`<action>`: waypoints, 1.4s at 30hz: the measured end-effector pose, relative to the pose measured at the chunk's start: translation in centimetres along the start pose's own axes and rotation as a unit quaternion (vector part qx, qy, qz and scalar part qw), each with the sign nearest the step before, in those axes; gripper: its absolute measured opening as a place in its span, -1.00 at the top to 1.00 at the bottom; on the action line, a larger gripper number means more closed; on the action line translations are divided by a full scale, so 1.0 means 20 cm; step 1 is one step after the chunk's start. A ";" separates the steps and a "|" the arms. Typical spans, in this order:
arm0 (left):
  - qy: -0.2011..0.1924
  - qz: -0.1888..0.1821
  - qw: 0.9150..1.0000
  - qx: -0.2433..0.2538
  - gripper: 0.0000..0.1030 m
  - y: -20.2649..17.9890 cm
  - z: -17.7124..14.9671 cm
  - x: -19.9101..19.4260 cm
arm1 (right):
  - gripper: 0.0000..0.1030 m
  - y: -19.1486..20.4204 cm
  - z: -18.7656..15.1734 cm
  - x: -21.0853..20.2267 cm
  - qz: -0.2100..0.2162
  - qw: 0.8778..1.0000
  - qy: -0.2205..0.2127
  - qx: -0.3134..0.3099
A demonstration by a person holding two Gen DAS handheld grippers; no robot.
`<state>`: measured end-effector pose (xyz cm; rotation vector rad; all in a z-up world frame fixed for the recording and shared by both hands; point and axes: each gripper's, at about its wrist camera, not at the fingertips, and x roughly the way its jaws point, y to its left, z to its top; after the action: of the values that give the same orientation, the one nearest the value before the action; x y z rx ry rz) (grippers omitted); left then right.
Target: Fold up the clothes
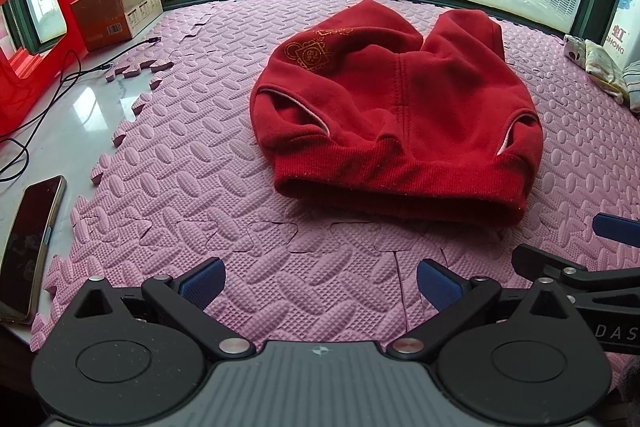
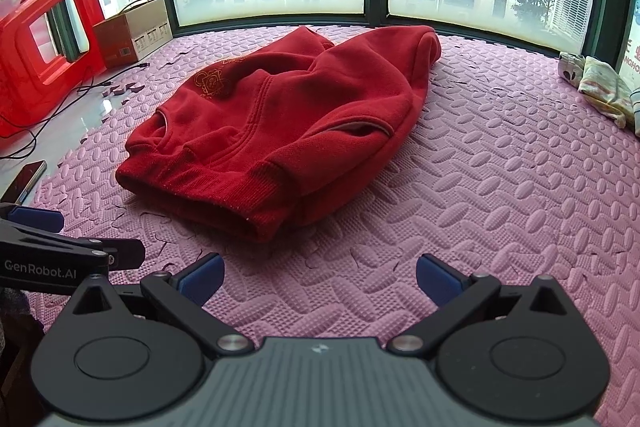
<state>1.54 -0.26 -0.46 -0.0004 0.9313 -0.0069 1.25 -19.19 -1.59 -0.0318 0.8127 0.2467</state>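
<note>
Left wrist view: the left gripper (image 1: 320, 283) hovers with its fingers spread apart and empty over the pink foam mat (image 1: 192, 163), just short of the ribbed hem of the red hoodie (image 1: 396, 107), which lies bunched in the middle of the mat; a phone (image 1: 32, 247) sits off the mat's left edge. Right wrist view: the right gripper (image 2: 320, 281) is likewise spread and empty near the hem's right corner, so each should probably pinch one hem corner low and pull the cloth flat before folding.

free: mat (image 1: 304, 267) before hoodie (image 1: 396, 115) | obstacles: phone (image 1: 32, 247), cables (image 1: 60, 83) left
</note>
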 end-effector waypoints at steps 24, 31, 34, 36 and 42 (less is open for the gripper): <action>-0.003 0.001 1.000 -0.001 -1.00 0.02 0.10 0.04 | -1.00 0.01 0.08 0.06 0.008 1.000 0.003 -0.001; -0.017 0.003 1.000 -0.006 -1.00 0.07 0.18 0.04 | -0.97 -0.01 0.13 0.06 0.024 1.000 -0.006 0.010; -0.026 0.015 0.999 -0.013 -1.00 0.11 0.24 0.06 | -0.94 -0.03 0.17 0.06 0.028 0.999 -0.013 0.014; -0.032 0.023 0.999 -0.020 -1.00 0.14 0.28 0.08 | -0.93 -0.04 0.20 0.07 0.030 0.999 -0.015 0.021; -0.024 0.029 0.998 -0.050 -0.89 0.25 0.37 0.18 | -0.75 -0.13 0.27 0.14 0.047 0.997 -0.003 0.065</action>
<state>9.72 4.72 1.07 -0.0655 0.8835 0.0939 7.57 -20.50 -0.17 0.1298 0.8245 0.2809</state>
